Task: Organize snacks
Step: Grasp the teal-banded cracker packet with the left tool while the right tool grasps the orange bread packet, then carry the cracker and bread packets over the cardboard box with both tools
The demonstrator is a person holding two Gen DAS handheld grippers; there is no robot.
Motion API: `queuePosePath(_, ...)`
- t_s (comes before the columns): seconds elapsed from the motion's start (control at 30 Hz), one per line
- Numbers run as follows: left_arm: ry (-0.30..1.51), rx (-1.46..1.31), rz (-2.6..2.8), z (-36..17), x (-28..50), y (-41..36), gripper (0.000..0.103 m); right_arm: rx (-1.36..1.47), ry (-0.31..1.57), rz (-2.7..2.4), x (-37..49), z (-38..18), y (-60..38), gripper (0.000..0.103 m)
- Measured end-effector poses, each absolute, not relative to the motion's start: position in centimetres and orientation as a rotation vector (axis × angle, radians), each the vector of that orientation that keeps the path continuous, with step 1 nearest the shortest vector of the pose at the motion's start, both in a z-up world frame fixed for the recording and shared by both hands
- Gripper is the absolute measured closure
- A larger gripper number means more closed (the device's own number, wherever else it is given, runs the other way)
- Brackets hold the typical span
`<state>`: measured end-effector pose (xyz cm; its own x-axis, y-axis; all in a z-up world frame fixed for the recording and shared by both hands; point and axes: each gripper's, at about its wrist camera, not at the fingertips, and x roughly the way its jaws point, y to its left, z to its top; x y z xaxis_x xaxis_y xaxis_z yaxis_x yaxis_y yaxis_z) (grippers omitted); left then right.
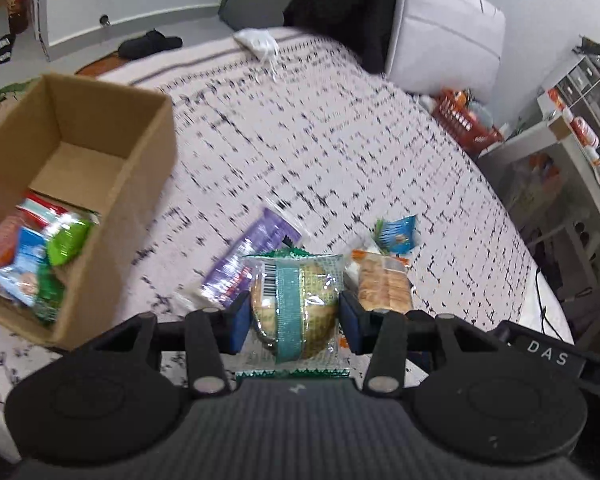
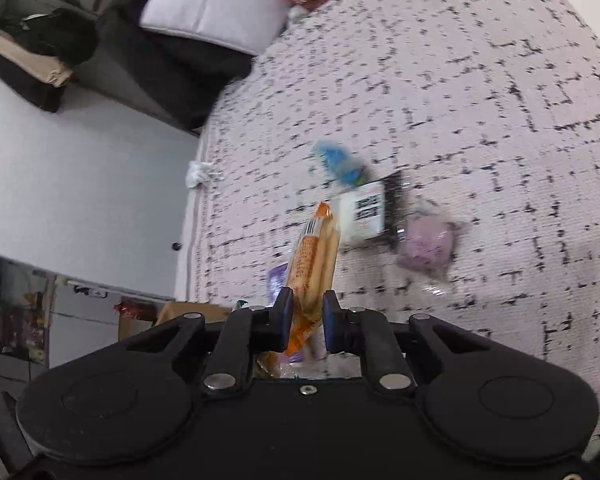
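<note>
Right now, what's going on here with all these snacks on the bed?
A person is sorting snacks off the bed with a handheld gripper in each hand. The left gripper has its jaws closed on a clear-wrapped round pastry. The right gripper is clamped on an orange cracker packet. A cardboard box on the bed already holds several packets, and a few more, including a purple packet, lie loose on the cover.

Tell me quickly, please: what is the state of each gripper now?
Left gripper: closed on a round pastry in a clear wrapper.
Right gripper: closed on an orange packet of biscuit sticks.
</note>
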<state>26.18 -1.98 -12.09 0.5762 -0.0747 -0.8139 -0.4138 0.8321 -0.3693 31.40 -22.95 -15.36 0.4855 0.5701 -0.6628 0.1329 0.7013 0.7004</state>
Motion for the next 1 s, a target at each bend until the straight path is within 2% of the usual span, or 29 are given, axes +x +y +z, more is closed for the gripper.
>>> queuePosePath(0.5, 0.856, -0.599, 0.287, -8.2, 21.1, 3.2, 0.057, 0.759, 1.022, 0.459, 29.3, -12.8, -19.1, 0.09)
queuePosePath(1.0, 0.818, -0.64, 0.304, -7.4, 18.7, 7.6, 0.057, 0.701, 0.978, 0.584, 27.6, -10.4, -15.0, 0.09)
